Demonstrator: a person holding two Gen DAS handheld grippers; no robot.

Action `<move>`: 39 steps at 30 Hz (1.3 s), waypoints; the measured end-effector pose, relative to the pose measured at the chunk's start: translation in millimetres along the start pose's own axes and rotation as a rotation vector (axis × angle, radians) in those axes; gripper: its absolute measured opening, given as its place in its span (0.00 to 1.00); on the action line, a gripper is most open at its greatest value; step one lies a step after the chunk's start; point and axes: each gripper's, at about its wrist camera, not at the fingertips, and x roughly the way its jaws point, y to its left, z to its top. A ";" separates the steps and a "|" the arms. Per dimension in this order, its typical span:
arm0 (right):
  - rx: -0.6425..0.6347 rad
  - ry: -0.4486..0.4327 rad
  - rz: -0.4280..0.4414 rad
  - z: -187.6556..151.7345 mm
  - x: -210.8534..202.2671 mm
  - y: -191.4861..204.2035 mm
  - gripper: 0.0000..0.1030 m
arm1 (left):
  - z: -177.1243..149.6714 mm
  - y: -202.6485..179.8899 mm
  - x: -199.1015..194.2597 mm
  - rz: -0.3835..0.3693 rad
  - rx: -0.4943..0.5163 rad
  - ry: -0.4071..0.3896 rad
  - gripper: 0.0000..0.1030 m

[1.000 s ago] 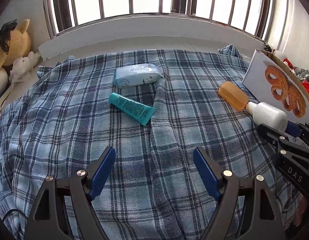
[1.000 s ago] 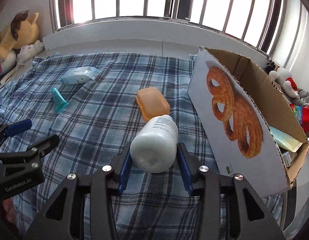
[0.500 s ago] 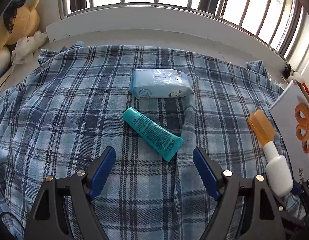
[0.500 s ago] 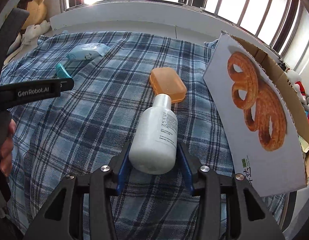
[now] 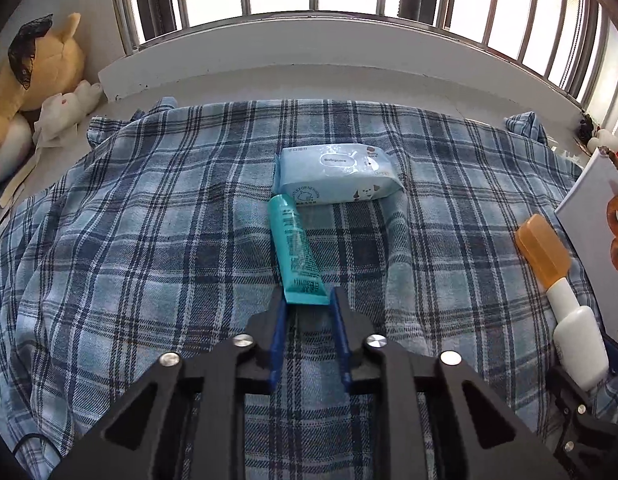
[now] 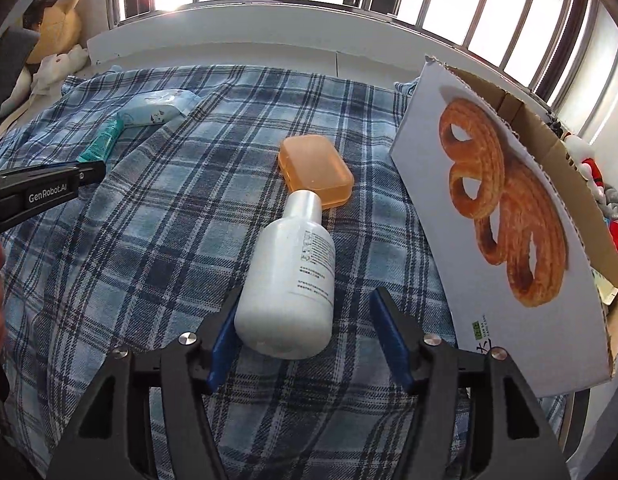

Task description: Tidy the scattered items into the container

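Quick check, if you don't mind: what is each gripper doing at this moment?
Left gripper: just closed on the crimped end of the teal tube.
Right gripper: open, jaws just widened; the white bottle lies between them, right pad clear.

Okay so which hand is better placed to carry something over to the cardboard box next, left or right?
Left. The left gripper has just closed on the flat end of the teal tube, ready to lift. The right gripper has just been opening; the white bottle lies loose between its jaws beside the cardboard box.
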 end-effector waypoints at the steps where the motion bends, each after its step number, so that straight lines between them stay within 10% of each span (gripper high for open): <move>1: -0.001 0.000 -0.001 0.3 0.4 0.1 0.59 | -2.6 0.7 -2.7 -0.007 0.005 -0.001 0.15; 9: 0.029 -0.005 0.025 0.8 2.4 -1.7 0.56 | -28.2 -4.9 -32.9 -0.065 0.051 -0.013 0.14; 11: 0.042 0.000 0.066 0.8 2.5 -3.4 0.37 | -36.5 -9.4 -41.1 -0.074 0.073 -0.016 0.14; 39: 0.045 -0.354 -0.123 11.7 -92.0 -27.2 0.36 | -28.5 -70.6 -81.1 -0.164 0.165 -0.096 0.14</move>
